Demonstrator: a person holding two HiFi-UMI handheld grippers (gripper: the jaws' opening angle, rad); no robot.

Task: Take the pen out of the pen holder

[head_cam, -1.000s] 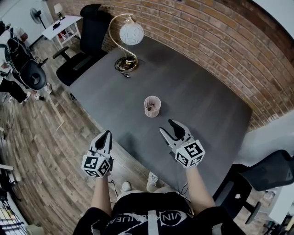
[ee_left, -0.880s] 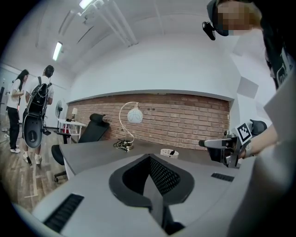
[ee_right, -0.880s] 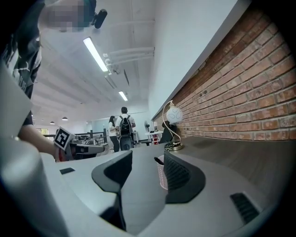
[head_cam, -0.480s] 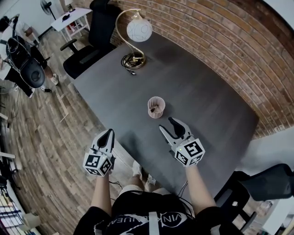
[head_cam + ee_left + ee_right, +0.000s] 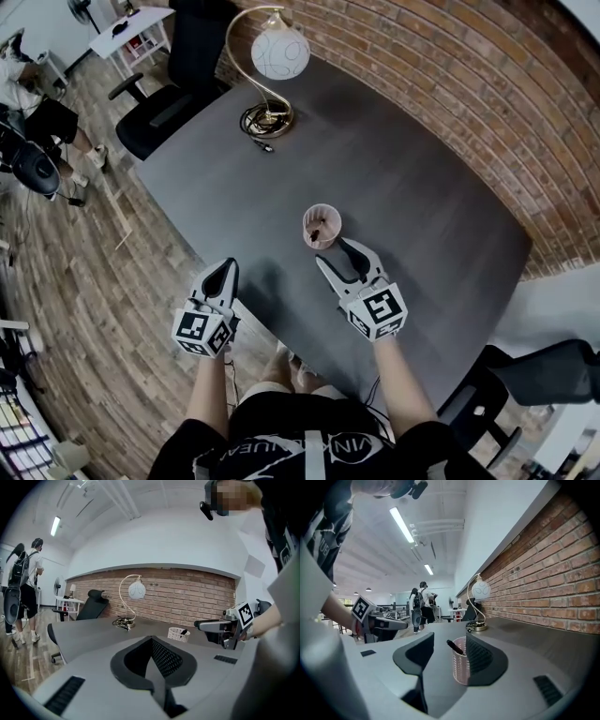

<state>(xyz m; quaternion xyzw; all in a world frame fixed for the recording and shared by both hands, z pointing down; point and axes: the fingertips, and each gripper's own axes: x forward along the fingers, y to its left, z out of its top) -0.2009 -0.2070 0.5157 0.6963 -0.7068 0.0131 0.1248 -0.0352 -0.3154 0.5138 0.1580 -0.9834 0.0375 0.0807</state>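
Observation:
A pink mesh pen holder (image 5: 322, 226) stands upright on the dark grey table (image 5: 412, 197), with a dark pen (image 5: 319, 228) leaning inside it. My right gripper (image 5: 336, 255) is open just short of the holder, its fingertips almost at the rim. In the right gripper view the holder (image 5: 461, 667) and the pen (image 5: 453, 647) sit between the two spread jaws of the right gripper (image 5: 447, 644). My left gripper (image 5: 222, 274) is shut and empty over the table's near edge, to the left of the holder. From the left gripper (image 5: 151, 639) the holder (image 5: 178, 633) shows farther off.
A gold-armed lamp with a white globe (image 5: 278, 54) and a round base (image 5: 265, 120) stands at the table's far corner, a cable beside it. A black office chair (image 5: 173, 89) is beyond the table's left side. A brick wall (image 5: 487, 103) runs along the right.
My right gripper has moved forward and now sits close to the pen holder. The left gripper has kept its place and stays shut.

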